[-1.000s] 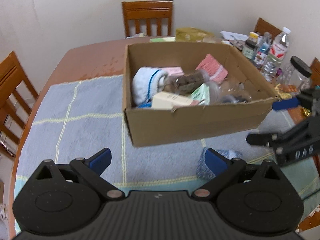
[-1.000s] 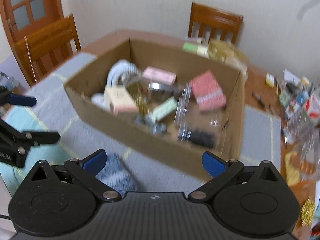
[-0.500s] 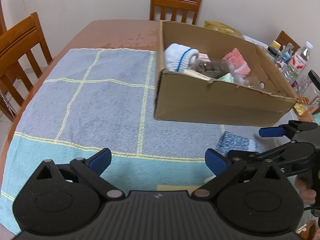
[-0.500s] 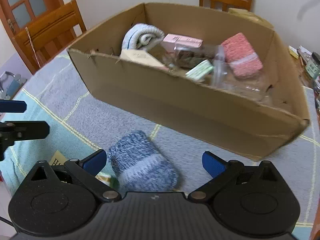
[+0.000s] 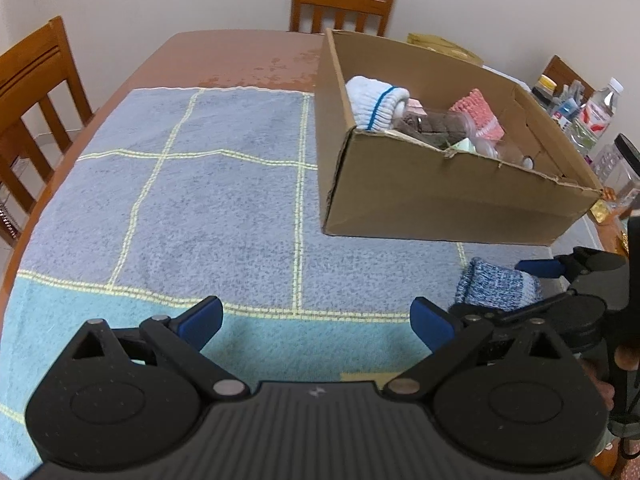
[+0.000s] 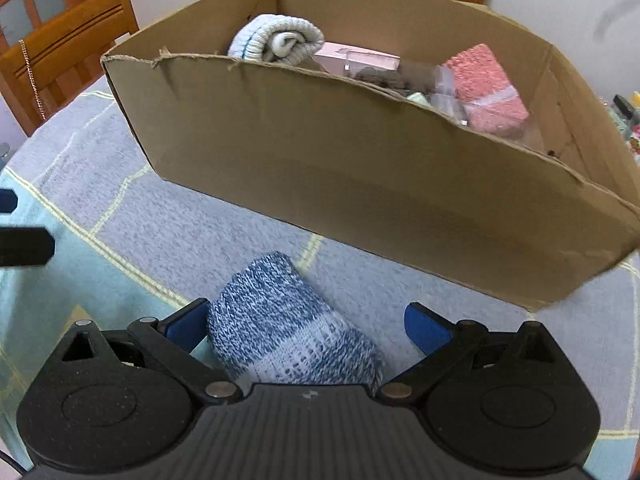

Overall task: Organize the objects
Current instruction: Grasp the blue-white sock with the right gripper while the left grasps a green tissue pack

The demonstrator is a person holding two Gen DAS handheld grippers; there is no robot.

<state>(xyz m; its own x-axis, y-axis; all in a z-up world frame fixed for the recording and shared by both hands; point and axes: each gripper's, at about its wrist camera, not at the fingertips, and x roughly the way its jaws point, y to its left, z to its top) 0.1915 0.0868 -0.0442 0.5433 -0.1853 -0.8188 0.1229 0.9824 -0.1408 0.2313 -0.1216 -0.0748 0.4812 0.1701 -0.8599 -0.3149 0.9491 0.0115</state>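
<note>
A rolled blue knit sock [image 6: 288, 332] lies on a grey-and-teal checked cloth [image 5: 208, 200] at the lower centre of the right wrist view, between the spread blue-tipped fingers of the right gripper [image 6: 306, 326]; the left finger looks to be at the sock's side, the right finger stands clear of it, and nothing is clamped. Directly beyond the sock, filling the middle and upper frame, a cardboard box [image 6: 360, 184] blocks the way ahead with its torn near wall. Inside it sit a white rolled sock [image 6: 276, 38], a pink box [image 6: 356, 58], a red-pink cloth [image 6: 486, 88] and clear plastic containers.

In the left wrist view the left gripper [image 5: 316, 322] hangs with its fingers wide apart over bare cloth at lower centre, gripping nothing. The box occupies the upper right; the blue sock sits at right, just below the box's near corner, with the right gripper against it. Open cloth spreads across the left and centre of that frame, ending at the brown table [image 5: 224, 56] edge. Wooden chairs [image 5: 342, 6] stand at the top and left edges. Bottles [image 5: 592, 112] and jars crowd the far right edge beyond the box.
</note>
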